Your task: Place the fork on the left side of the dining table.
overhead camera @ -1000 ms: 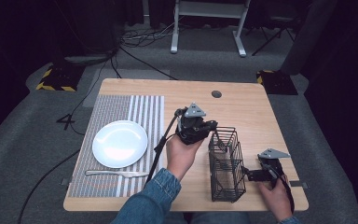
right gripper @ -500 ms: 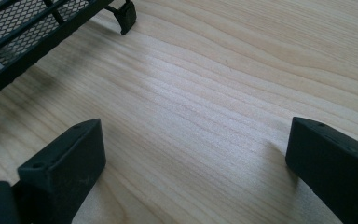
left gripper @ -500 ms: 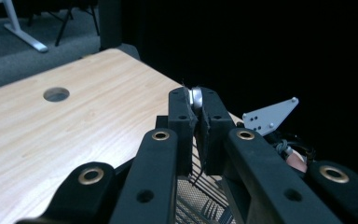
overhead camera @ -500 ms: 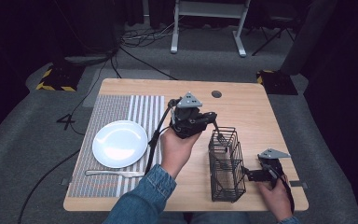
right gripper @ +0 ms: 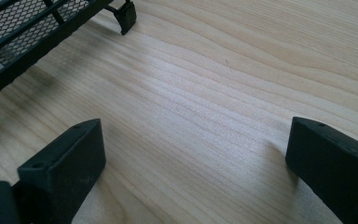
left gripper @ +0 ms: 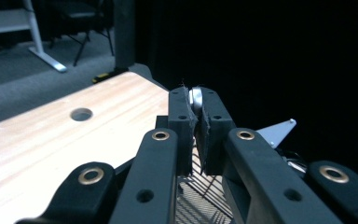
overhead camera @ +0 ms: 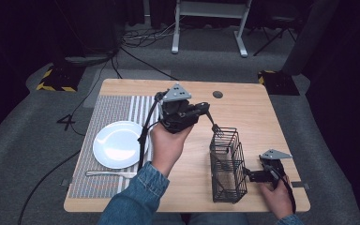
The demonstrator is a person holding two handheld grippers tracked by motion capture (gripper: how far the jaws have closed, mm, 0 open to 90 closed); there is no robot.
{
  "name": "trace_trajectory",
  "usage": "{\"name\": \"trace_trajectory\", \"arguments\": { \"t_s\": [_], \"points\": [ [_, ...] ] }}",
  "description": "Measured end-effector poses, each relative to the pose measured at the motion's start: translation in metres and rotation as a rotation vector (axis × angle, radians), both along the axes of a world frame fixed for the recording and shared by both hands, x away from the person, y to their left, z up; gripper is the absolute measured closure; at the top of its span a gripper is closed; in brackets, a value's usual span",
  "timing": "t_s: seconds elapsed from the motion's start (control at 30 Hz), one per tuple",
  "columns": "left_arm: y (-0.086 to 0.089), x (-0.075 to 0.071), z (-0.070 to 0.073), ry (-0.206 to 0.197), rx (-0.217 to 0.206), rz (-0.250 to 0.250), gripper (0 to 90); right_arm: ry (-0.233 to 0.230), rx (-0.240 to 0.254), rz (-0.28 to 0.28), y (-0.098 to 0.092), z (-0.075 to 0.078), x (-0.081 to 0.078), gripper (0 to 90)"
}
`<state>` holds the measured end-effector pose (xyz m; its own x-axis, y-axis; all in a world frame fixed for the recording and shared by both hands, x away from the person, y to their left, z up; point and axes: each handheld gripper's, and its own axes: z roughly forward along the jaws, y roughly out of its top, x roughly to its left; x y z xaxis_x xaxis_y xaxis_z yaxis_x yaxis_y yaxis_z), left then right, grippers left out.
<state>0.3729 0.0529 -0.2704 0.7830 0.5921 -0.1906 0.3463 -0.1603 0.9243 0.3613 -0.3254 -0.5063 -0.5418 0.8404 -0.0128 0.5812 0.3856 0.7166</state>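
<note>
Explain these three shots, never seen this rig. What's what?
No robot here: a person holds a two-jaw tool in each hand. The high view looks down on the wooden table from above; the other two come from cameras riding on each tool, looking along its black jaws. On the table: a striped placemat, a white plate, a piece of cutlery beside it, a black wire basket. The left tool, raised, is shut on a silver utensil; which kind I can't tell. The right tool is open, low over the table beside the basket.
</note>
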Motion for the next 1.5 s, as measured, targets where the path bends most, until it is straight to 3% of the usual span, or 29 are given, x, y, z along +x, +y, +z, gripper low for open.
{"name": "trace_trajectory", "arguments": {
  "t_s": [0.2, 0.43, 0.93, 1.1, 1.27, 1.5],
  "points": [
    [0.026, -0.001, 0.01, -0.018, -0.023, 0.052, 85.7, 0.001, 0.0, -0.002, 0.0, 0.0, 0.0, 4.8],
    [0.051, 0.006, 0.016, -0.041, -0.009, 0.136, 85.7, 0.001, -0.001, -0.006, 0.001, 0.0, 0.0, 4.8],
    [0.103, 0.037, 0.012, -0.013, -0.022, 0.281, 85.7, 0.001, 0.0, -0.009, 0.001, 0.0, 0.0, 4.8],
    [0.119, 0.049, 0.008, 0.0, -0.021, 0.31, 85.7, 0.001, 0.001, -0.013, 0.001, 0.0, 0.0, 4.8],
    [0.13, 0.07, -0.002, 0.017, 0.012, 0.322, 85.6, 0.001, 0.001, -0.016, 0.001, 0.0, 0.0, 4.8],
    [0.142, 0.095, -0.017, 0.067, 0.033, 0.397, 85.6, 0.001, 0.001, -0.017, 0.001, 0.0, 0.0, 4.8]
  ]
}}
